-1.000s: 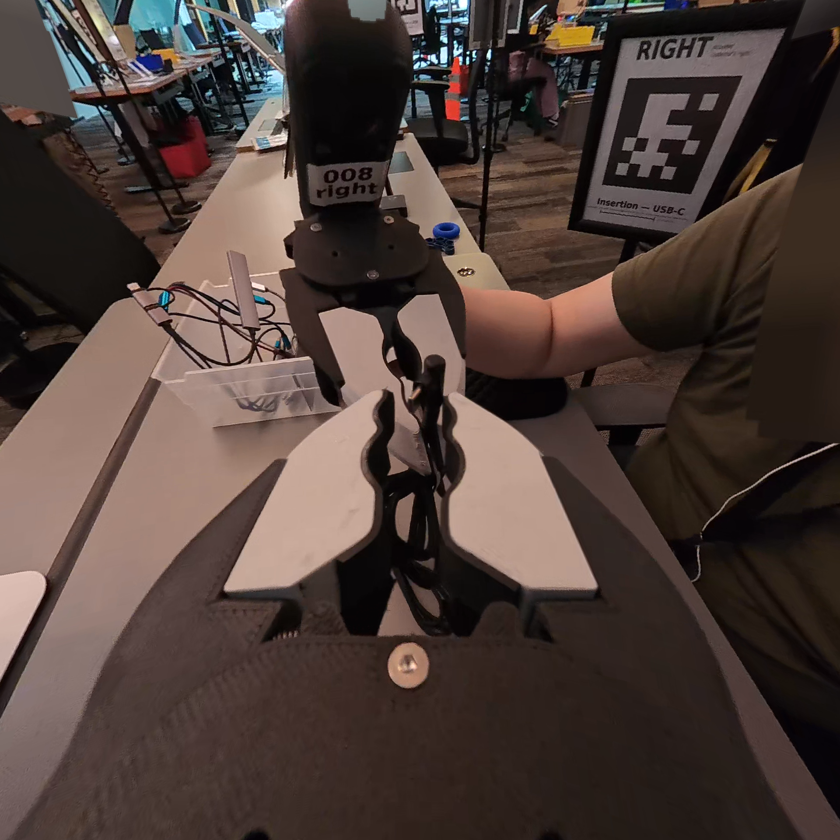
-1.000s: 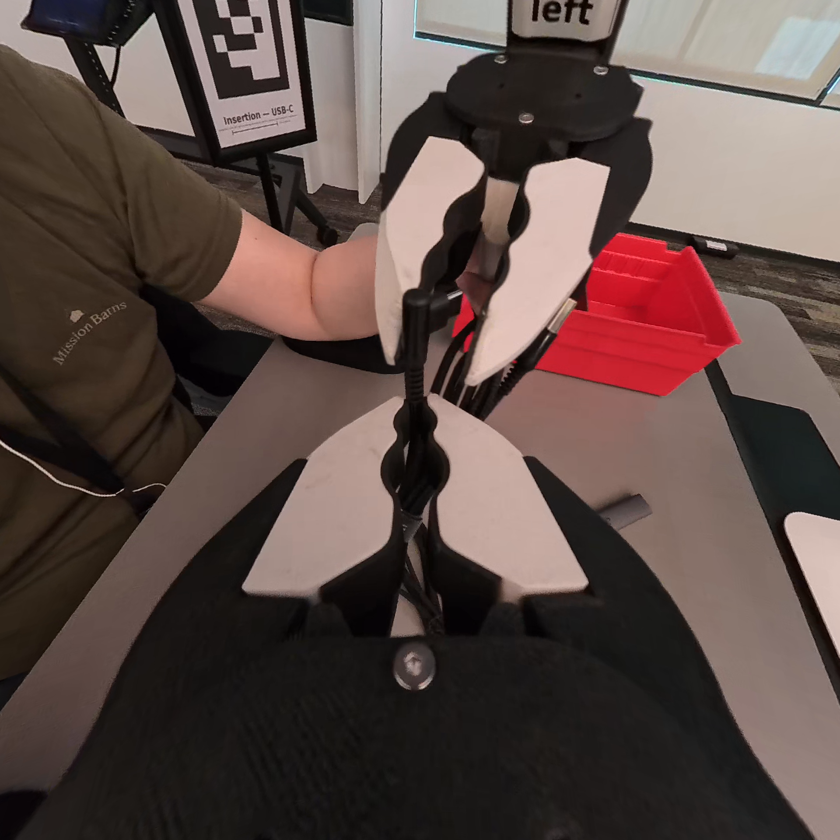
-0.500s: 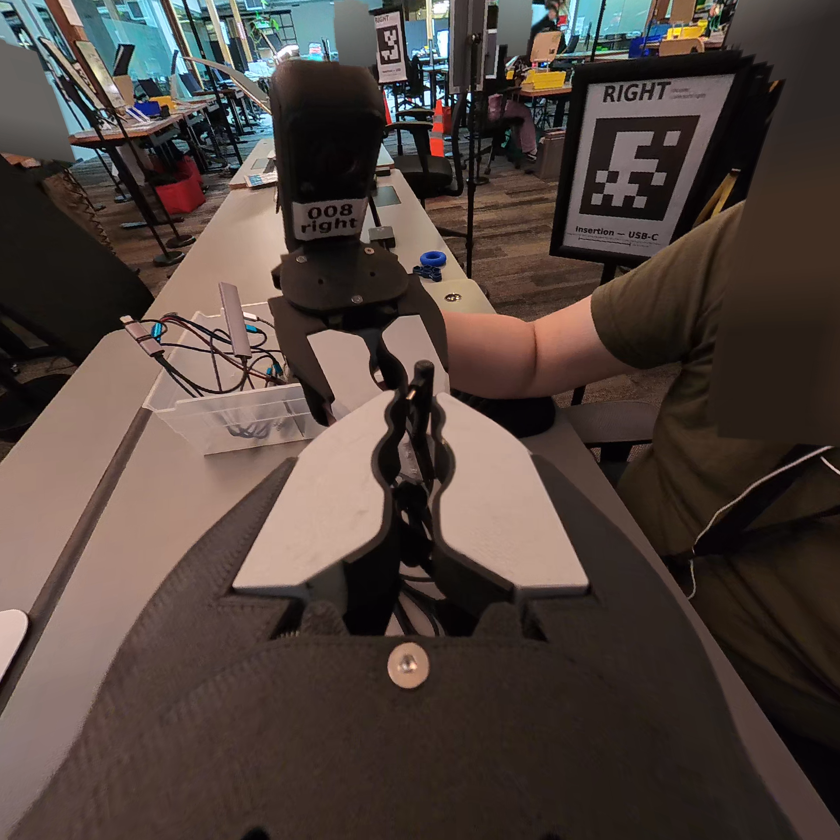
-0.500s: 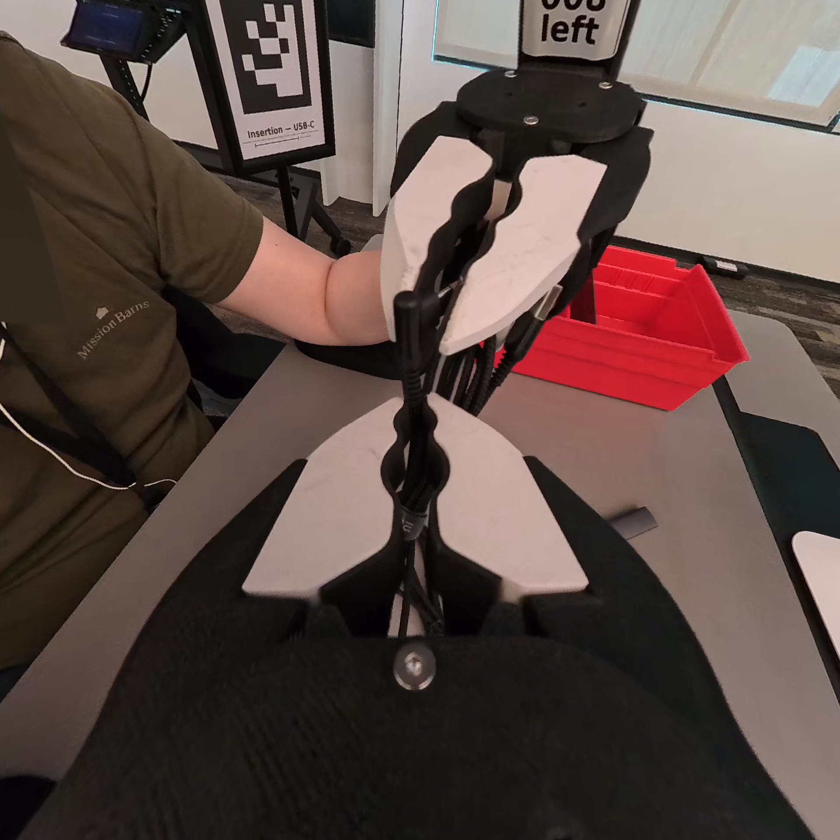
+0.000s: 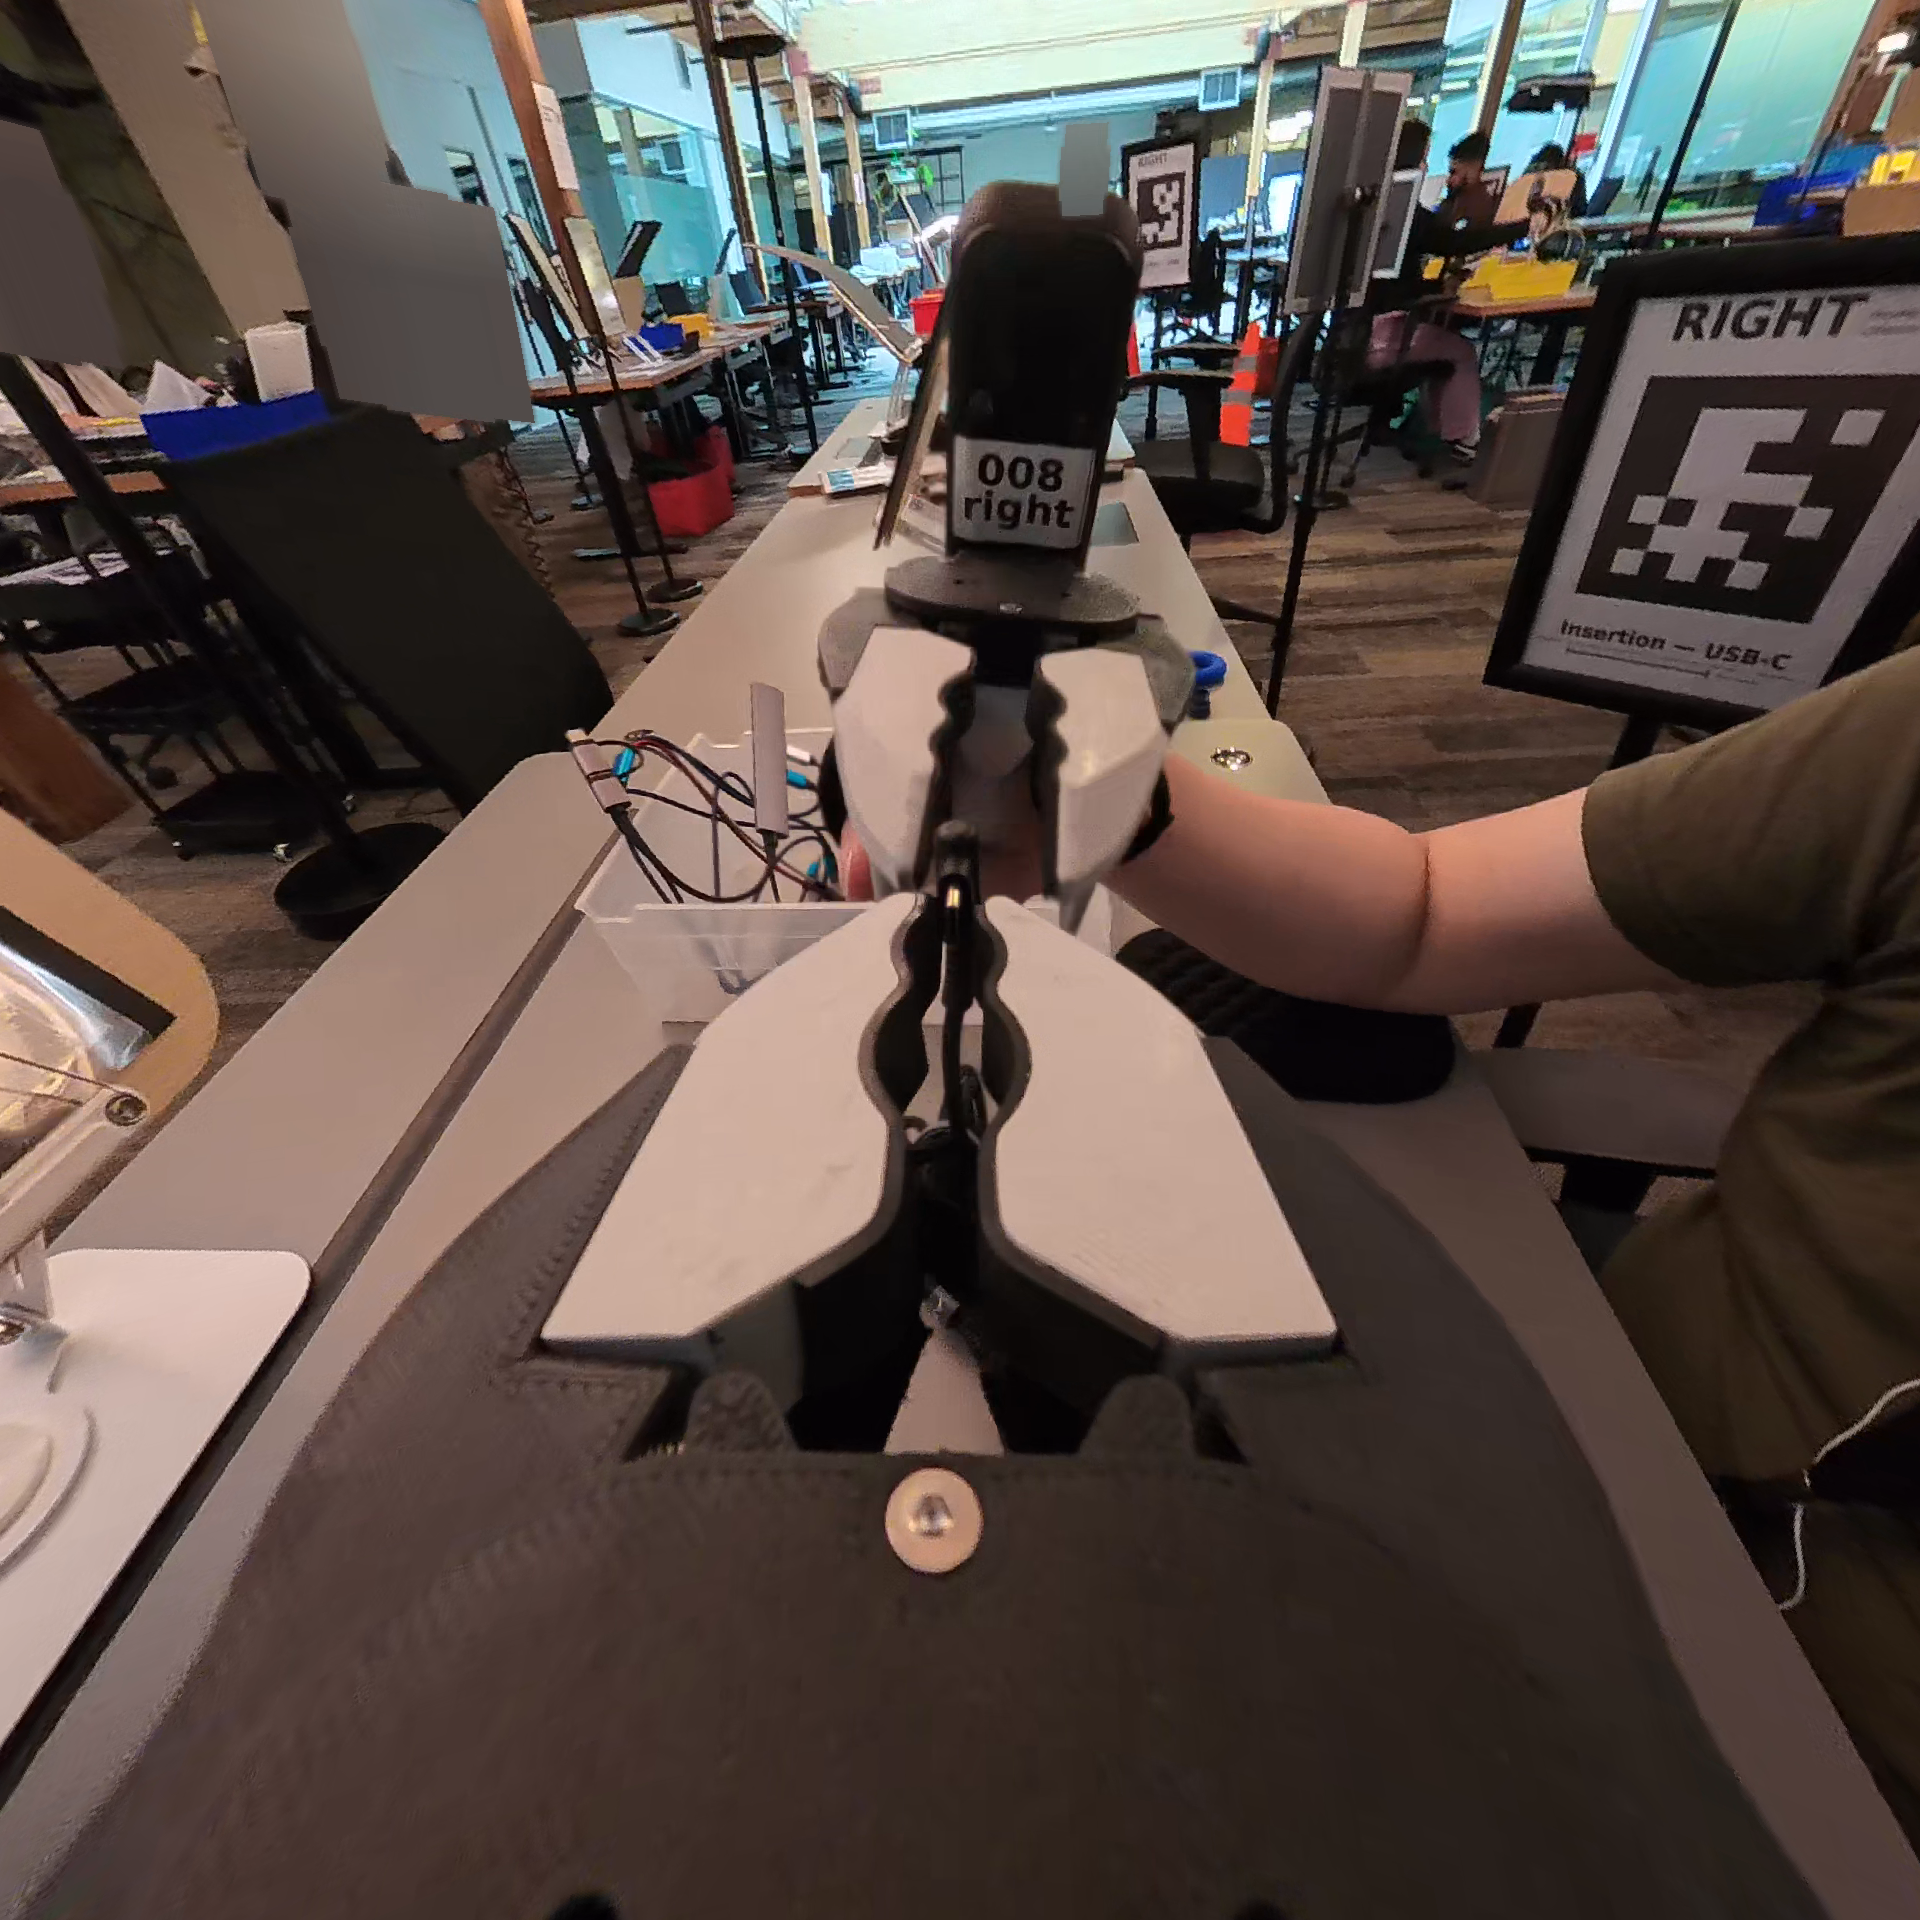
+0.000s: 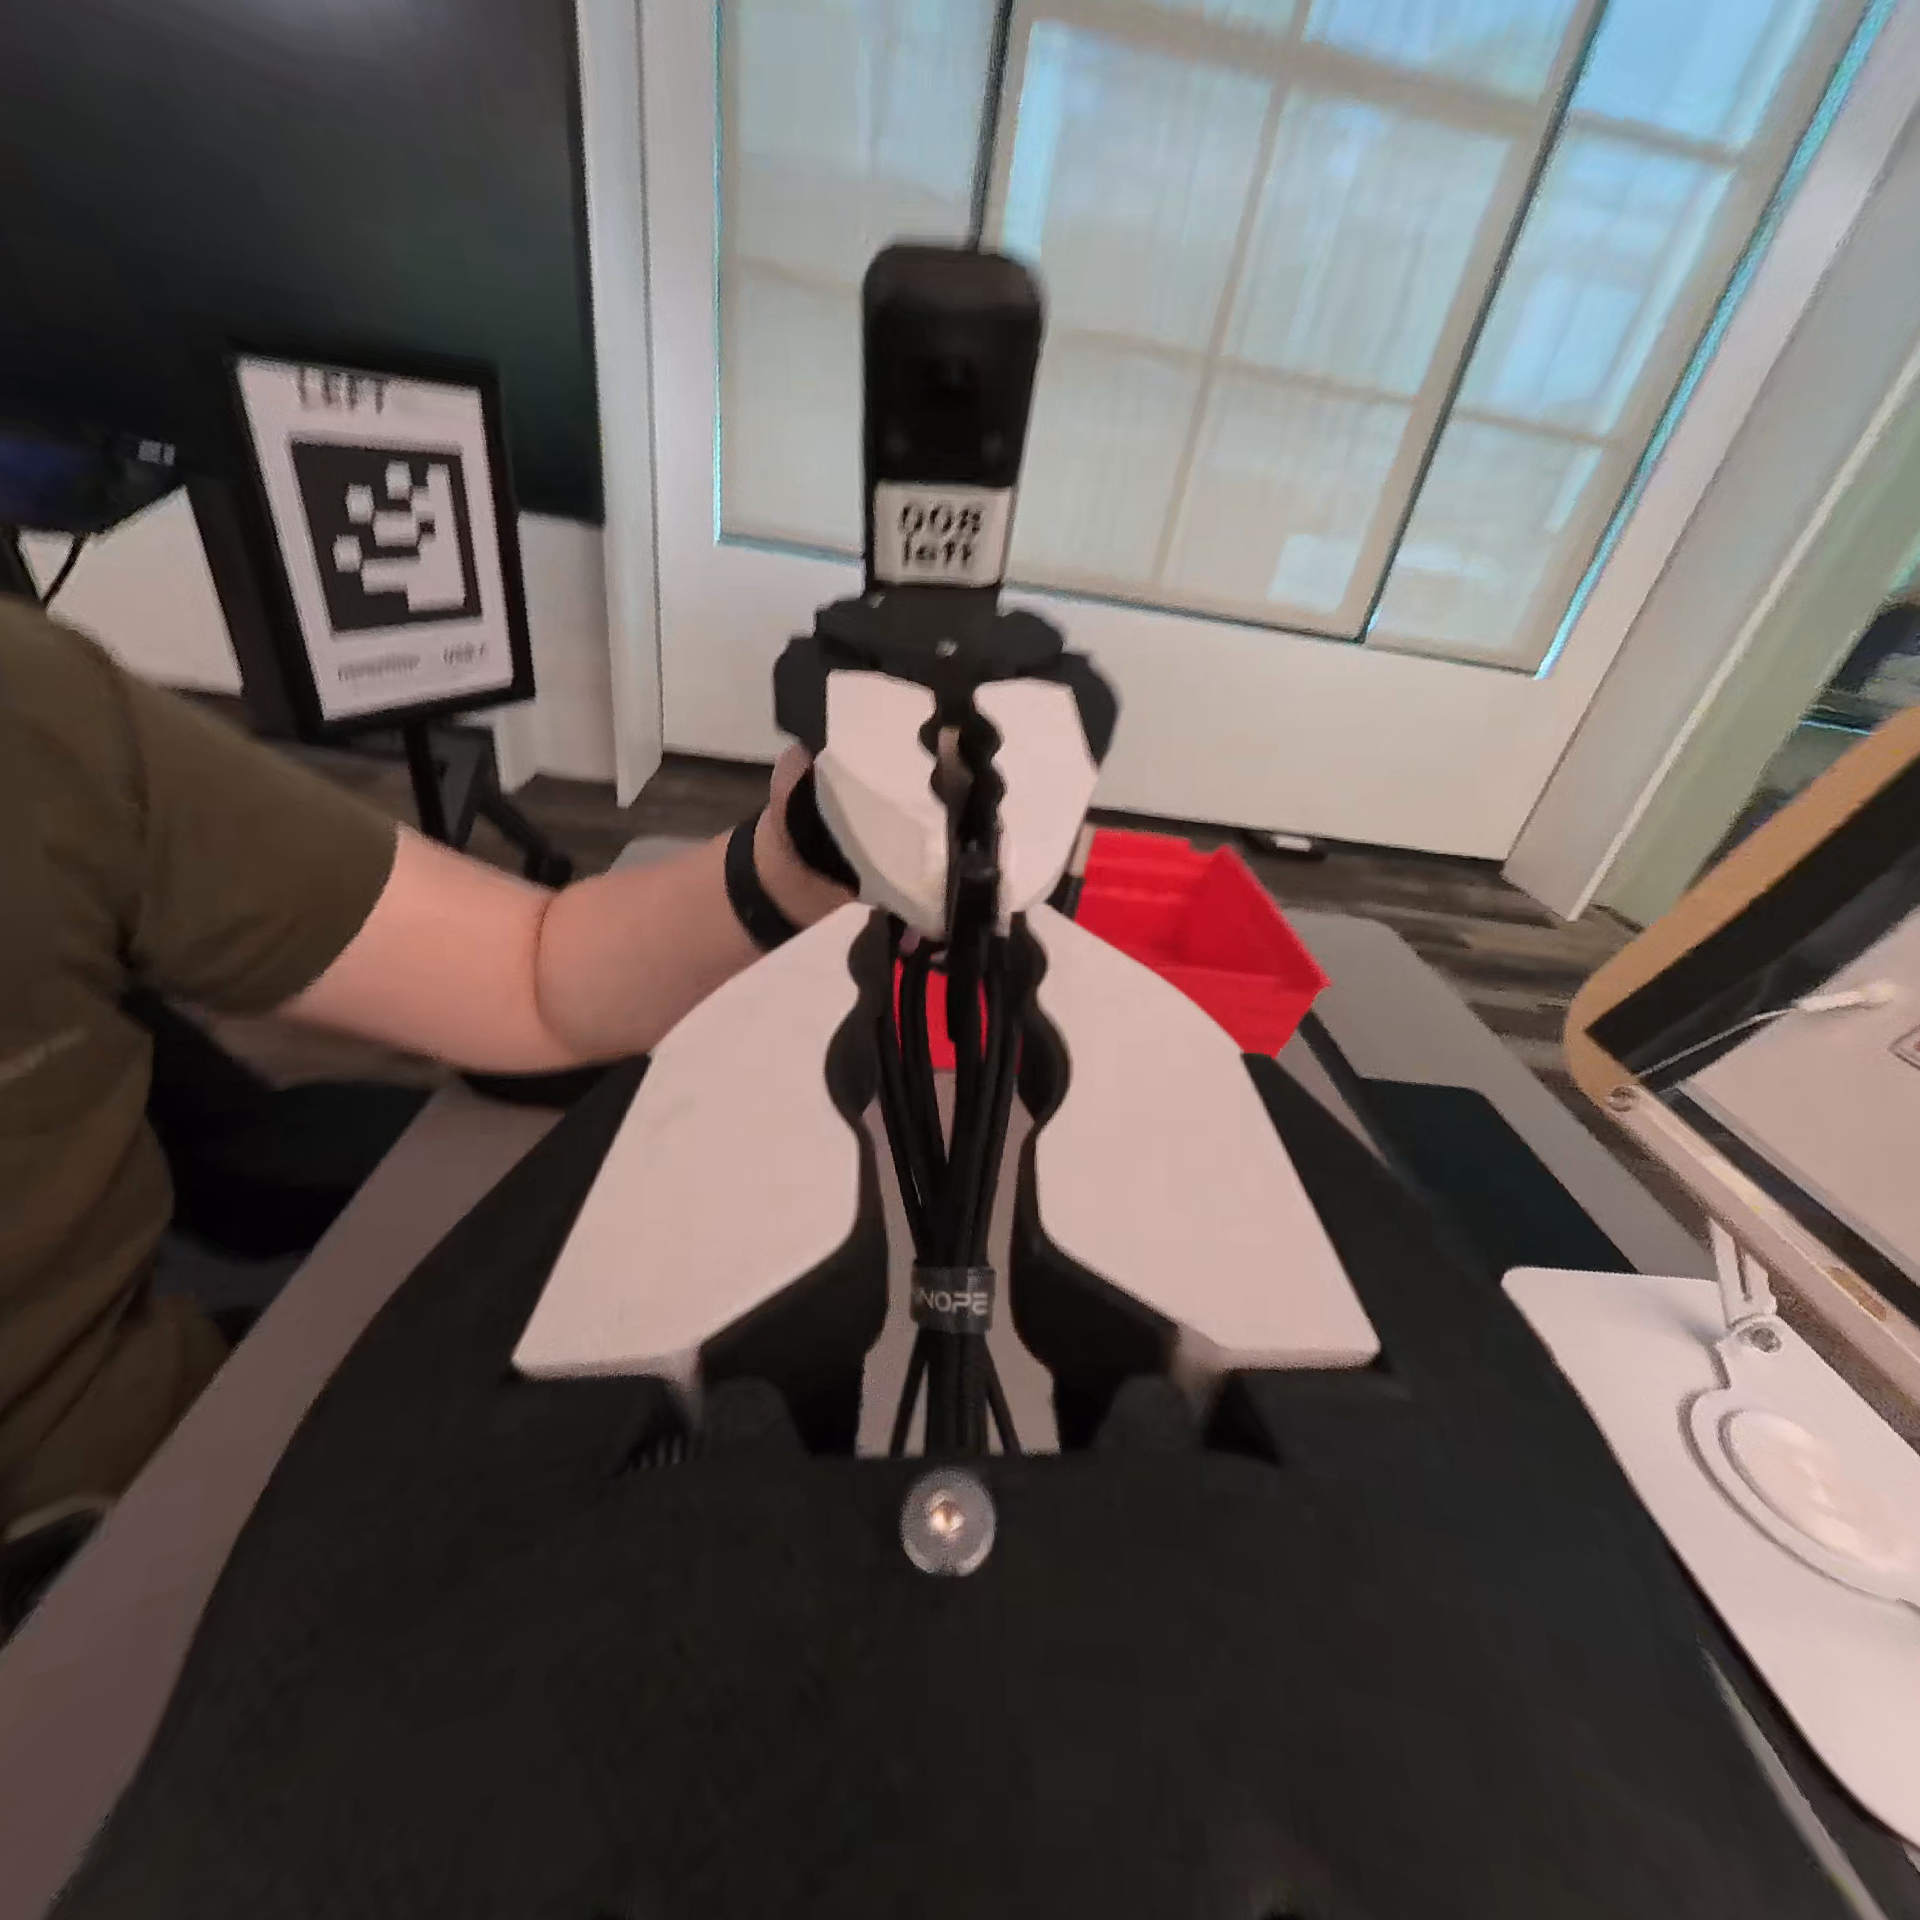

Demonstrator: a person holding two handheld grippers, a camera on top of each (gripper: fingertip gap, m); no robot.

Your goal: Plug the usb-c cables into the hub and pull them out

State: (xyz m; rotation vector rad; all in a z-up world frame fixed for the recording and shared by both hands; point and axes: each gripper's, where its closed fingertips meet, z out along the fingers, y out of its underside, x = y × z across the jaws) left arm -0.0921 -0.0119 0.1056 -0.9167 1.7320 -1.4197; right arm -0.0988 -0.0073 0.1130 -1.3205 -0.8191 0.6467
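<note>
Left gripper [image 5: 948, 914] closed on a black cable [image 5: 951, 997], connector end poking just past the fingertips. Right gripper [image 6: 951, 925] nearly closed around a bundle of black cables [image 6: 951, 1122] bound by a dark strap [image 6: 951, 1299]. Both raised above the grey table [image 5: 416, 1039], tips almost meeting. Beyond the left gripper, a clear bin [image 5: 727, 935] of coloured wires; hub not clearly made out. Behind the left gripper in the right view, a red bin [image 6: 1216, 956].

Left gripper [image 5: 948, 920] fingers [image 5: 790, 1132] on black cable [image 5: 951, 997] — right gripper [image 5: 995, 831] opposite (raised).
</note>
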